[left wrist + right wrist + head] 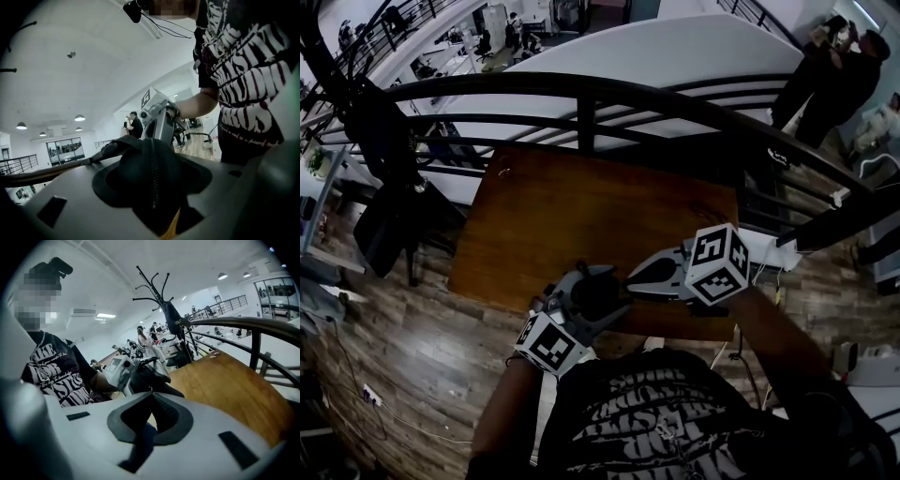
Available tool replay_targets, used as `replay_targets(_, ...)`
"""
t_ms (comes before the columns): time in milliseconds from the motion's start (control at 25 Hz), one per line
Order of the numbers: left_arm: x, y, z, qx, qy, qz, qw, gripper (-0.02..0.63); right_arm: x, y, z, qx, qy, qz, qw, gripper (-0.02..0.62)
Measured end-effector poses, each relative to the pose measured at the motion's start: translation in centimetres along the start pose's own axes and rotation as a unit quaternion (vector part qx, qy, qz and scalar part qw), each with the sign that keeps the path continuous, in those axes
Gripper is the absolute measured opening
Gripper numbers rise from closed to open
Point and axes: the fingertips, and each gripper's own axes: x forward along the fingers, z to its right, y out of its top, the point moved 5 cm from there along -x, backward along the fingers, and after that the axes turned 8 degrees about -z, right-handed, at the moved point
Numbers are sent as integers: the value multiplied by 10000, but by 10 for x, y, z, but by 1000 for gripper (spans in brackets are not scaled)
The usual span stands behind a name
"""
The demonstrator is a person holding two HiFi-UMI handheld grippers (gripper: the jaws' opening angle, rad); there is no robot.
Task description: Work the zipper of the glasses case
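We have the glasses case [145, 159] clamped crosswise in the left gripper [598, 286], jaws wide around its black body, lifted off the table [581, 216] near its front edge. That hold turns the zipper [153, 178] outward, toward the other tool, and keeps the soft shell from sliding when the slider is pulled. The right gripper [151, 394] comes in from the opposite side with its jaws pressed fully together, tips right at the case's seam. We judge it is pinching the pull tab, though the tab itself is too small to make out. One tool anchors, one tugs – that seems to be why they face each other
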Motion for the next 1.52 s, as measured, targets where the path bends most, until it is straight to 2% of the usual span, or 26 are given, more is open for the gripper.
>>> replay_targets(80, -1, 3, -2, -83, 14, 127, 9999, 259, 2, -2, 5, 19, -73, -53, 10000, -2)
replay_targets(160, 1, -4, -4, -244, -44, -16, 9997, 259, 4, -3, 10, 4, -245, -136, 9996, -2)
replay_targets(320, 14, -31, -9, -607, -193, -936, 9936, 269, 10, -11, 24, 0, -713, -414, 9966, -2)
replay_targets(440, 19, -44, -11, -526, -147, -1775, 9826, 275, 11, -13, 29, 80, -837, -482, 9953, -2)
replay_targets(560, 23, -51, -12, -122, -2, -2653, 9641, 276, 15, -11, 30, 18, -952, -630, 9935, -2)
replay_targets(680, 29, -49, -13, 160, 70, -3078, 9513, 276, 19, -4, 24, -109, -977, -664, 9929, -2)
replay_targets(760, 31, -47, -17, 166, 122, -3027, 9529, 276, 19, 0, 25, -150, -1014, -609, 9929, -2)
replay_targets(960, 27, -43, -16, -261, 239, -2480, 9681, 264, 13, -6, 33, -9, -976, -468, 9941, -2)
replay_targets(1320, 22, -37, -15, -422, 244, -2135, 9757, 261, 9, -21, 57, 236, -1143, -523, 9918, -2)
replay_targets(1520, 10, -27, -13, -408, 217, -1644, 9853, 261, 4, -26, 62, 355, -1097, -438, 9924, -2)
